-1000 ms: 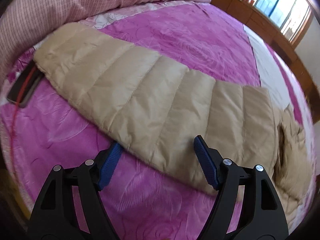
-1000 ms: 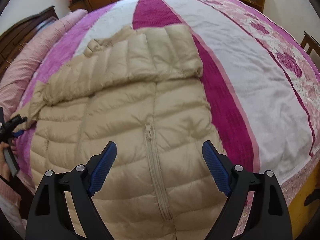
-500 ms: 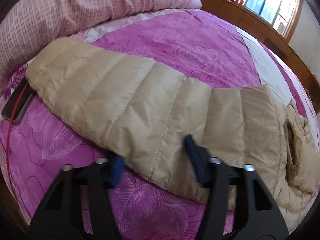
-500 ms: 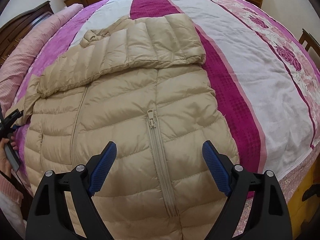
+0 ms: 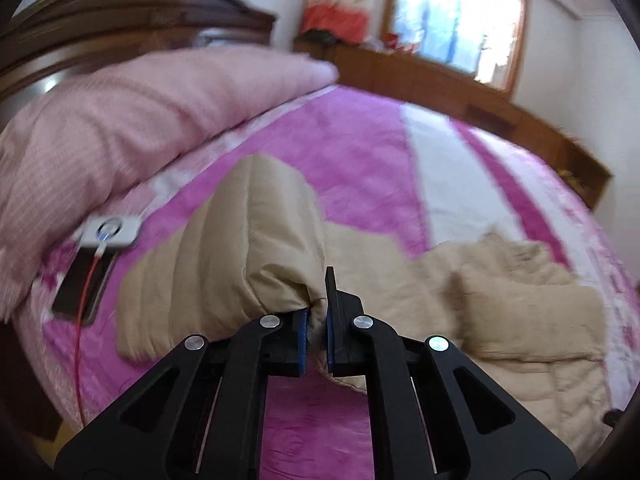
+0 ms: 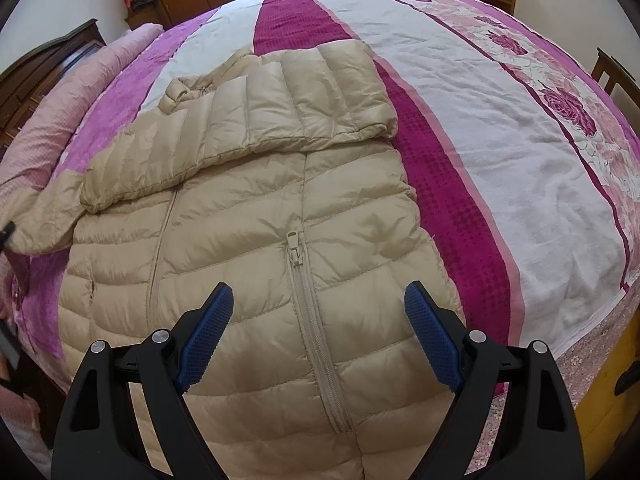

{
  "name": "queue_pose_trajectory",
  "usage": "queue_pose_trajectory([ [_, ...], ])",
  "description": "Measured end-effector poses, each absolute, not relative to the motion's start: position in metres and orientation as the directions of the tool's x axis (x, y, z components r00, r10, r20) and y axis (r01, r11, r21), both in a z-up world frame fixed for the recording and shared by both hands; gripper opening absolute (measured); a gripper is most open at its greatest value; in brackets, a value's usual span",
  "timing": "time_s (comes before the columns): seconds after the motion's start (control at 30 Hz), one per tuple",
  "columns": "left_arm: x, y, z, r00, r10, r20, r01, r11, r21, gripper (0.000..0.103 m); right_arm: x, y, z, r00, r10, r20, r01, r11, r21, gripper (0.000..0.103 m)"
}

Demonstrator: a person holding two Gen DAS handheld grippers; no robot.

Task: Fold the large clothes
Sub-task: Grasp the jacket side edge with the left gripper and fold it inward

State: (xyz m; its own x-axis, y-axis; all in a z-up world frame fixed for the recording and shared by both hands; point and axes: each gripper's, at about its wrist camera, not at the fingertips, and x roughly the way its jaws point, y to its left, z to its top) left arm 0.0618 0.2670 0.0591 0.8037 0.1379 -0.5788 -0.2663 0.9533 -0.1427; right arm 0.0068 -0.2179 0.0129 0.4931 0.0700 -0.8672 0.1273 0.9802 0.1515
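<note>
On the bed, left tongs (image 5: 316, 334) pinch quilted beige sleeve (image 5: 224, 256).

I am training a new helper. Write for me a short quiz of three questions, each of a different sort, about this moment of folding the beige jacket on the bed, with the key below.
1. True or false: the left gripper is shut on the sleeve of the jacket.
2. Multiple choice: the right gripper is (A) shut on the zipper, (B) open above the jacket's front, (C) shut on the hood.
3. Fill in: the other sleeve lies folded across the jacket's ____.

Key
1. True; the sleeve is pinched between the jaws and lifted.
2. B; its jaws stand wide apart on either side of the zipper.
3. Chest (upper front).
</note>
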Motion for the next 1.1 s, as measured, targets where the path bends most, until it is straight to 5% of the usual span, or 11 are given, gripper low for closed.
queue_pose_trajectory([
  [0.47, 0.07, 0.132, 0.115, 0.866, -0.094, -0.492, 0.032, 0.99, -0.134, 0.006, -0.001, -0.235, 0.03, 0.541, 0.089, -0.836, 0.157, 0.966, 0.205, 0.084],
  [0.73, 0.098, 0.042, 0.074, 0.781, -0.208, -0.589, 0.193, 0.977, -0.09, 0.006, -0.003, -0.248, 0.029, 0.547, 0.095, -0.832, 0.182, 0.956, 0.229, 0.084],
  [1.1, 0.132, -0.003, -0.016, 0.629, -0.226, -0.744, 0.22, 0.969, -0.108, 0.009, 0.005, -0.253, 0.017, 0.532, 0.123, -0.838, 0.179, 0.951, 0.254, 0.084],
])
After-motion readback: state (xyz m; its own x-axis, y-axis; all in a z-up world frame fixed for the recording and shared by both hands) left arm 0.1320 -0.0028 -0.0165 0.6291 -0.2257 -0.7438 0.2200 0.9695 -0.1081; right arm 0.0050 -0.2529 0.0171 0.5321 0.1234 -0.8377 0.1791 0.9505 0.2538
